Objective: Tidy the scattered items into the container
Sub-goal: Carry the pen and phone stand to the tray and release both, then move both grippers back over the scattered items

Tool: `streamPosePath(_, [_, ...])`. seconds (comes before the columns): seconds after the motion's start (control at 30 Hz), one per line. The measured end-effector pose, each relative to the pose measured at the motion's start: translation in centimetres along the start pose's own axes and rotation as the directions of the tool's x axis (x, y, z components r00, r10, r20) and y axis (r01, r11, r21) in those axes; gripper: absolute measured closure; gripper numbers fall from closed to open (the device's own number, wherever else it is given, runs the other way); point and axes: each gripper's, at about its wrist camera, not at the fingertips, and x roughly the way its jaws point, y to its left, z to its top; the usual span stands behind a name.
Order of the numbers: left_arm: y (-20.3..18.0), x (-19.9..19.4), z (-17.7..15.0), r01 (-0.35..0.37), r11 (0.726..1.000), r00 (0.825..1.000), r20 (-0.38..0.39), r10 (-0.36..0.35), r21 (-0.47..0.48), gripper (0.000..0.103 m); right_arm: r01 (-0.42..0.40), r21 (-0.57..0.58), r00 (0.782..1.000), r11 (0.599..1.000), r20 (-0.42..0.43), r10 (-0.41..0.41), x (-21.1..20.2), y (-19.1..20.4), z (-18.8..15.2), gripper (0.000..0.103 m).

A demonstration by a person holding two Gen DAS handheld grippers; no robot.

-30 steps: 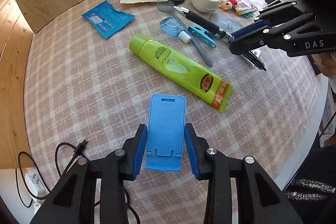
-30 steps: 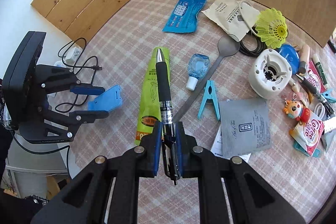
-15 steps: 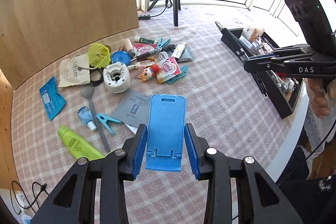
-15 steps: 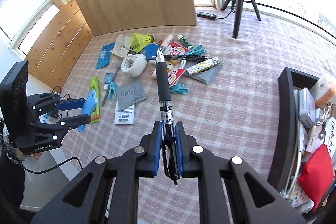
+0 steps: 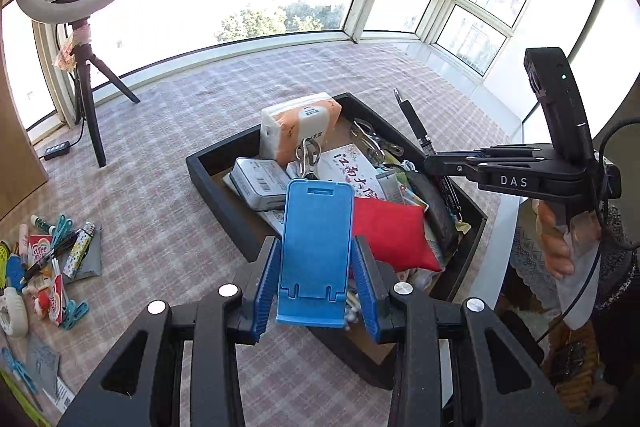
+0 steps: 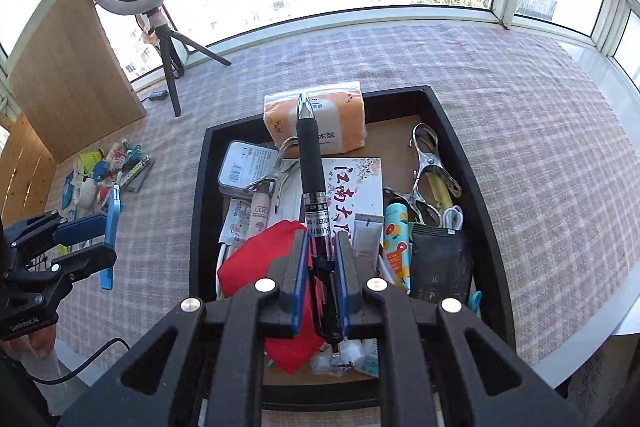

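My left gripper is shut on a blue phone stand and holds it above the near corner of the black tray. My right gripper is shut on a black pen, held over the tray; the pen also shows in the left wrist view. The tray holds a tissue pack, a red pouch, a grey tin, metal clips and several small packets.
Scattered items lie on the checked tablecloth at the left: clips, sachets, a pen, a white round part. A ring light on a tripod stands at the back left. A wooden board stands at the left. Table edge lies right of the tray.
Both grippers have swung from the scattered pile to the black tray, each carrying its item. The tray now fills the middle of both views.
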Motion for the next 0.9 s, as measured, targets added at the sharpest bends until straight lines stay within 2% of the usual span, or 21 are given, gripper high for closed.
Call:
streamPosePath(0.07, [-2.5,1.7,1.3,-0.012,0.999,1.0,0.005,0.012,0.03,0.067,0.012,0.004,1.0,1.0,0.01,-0.012,0.3,-1.5,0.3,0.088])
streamPosePath(0.1, [-3.8,2.6,1.8,-0.031,0.998,0.999,-0.008,0.031,0.057,0.056,0.02,0.022,1.0,1.0,0.022,-0.02,0.4,-2.2,0.4,0.08])
streamPosePath(0.13, [-4.8,3.3,2.1,-0.048,0.996,0.999,-0.021,0.05,0.08,0.039,0.028,0.052,0.999,0.998,0.03,-0.029,0.5,-2.9,0.6,0.061])
streamPosePath(0.2, [-5.9,3.3,2.4,-0.07,0.992,0.998,0.007,0.07,0.101,0.038,-0.007,0.104,0.997,0.995,0.071,-0.001,0.1,-3.8,0.9,0.048])
streamPosePath(0.27, [-5.9,2.9,2.4,-0.08,0.991,0.997,0.015,0.079,0.108,0.038,-0.032,0.133,0.995,0.991,0.1,0.018,-0.4,-4.2,1.2,0.048])
streamPosePath(0.37, [-4.2,2.3,2.2,-0.111,0.99,0.994,0.014,0.11,0.085,0.038,-0.051,0.117,0.993,0.992,0.116,0.037,-0.4,-3.3,2.0,0.048])
streamPosePath(0.53, [1.5,0.4,1.2,-0.167,0.986,0.986,0.025,0.167,-0.018,0.038,-0.089,0.053,0.99,0.995,0.112,0.083,0.6,0.2,3.2,0.048])
streamPosePath(0.67, [6.6,-1.7,-0.9,-0.233,0.969,0.972,0.026,0.235,-0.077,0.038,-0.14,-0.071,0.985,0.988,0.087,0.146,1.9,4.9,3.7,0.048])
streamPosePath(0.77, [10.8,-3.1,-3.1,-0.282,0.949,0.958,0.014,0.287,-0.138,0.038,-0.186,-0.193,0.978,0.964,0.063,0.201,3.1,9.1,3.7,0.048])
streamPosePath(0.9, [16.2,-4.2,-6.5,-0.355,0.912,0.934,-0.033,0.356,-0.204,0.04,-0.272,-0.349,0.956,0.897,0.008,0.293,4.9,14.7,3.3,0.048])
